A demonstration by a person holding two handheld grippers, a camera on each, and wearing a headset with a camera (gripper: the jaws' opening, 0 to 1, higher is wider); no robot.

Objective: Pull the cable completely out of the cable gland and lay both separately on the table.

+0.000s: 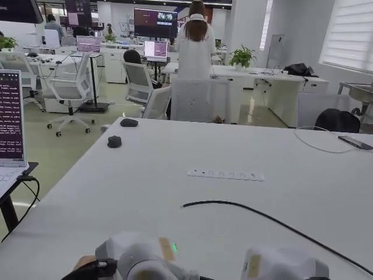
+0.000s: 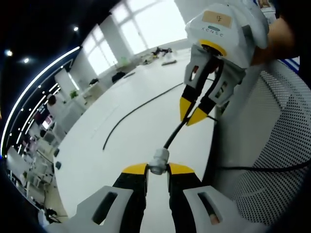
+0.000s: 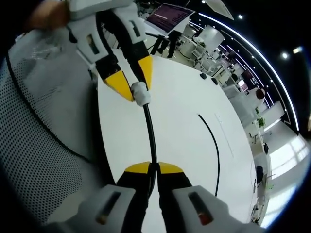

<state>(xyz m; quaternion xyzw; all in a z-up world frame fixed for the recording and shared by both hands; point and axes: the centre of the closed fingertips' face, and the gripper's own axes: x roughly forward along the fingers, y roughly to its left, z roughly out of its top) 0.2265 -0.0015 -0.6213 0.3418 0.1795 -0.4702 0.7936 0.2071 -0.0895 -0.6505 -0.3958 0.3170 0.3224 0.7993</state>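
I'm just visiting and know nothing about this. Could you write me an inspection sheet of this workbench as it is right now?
Surface: white table, plain and flat.
Job's things: cable gland sits on the black cable; not yet separated.
Clutter: power strip, two dark mice, phone at the far right.
Grippers: left gripper shut on the gland; right gripper shut on the cable just beyond it.
Cables: the black cable trails across the table, free end loose.
Surroundings: open office, chairs, standing person, potted plant.
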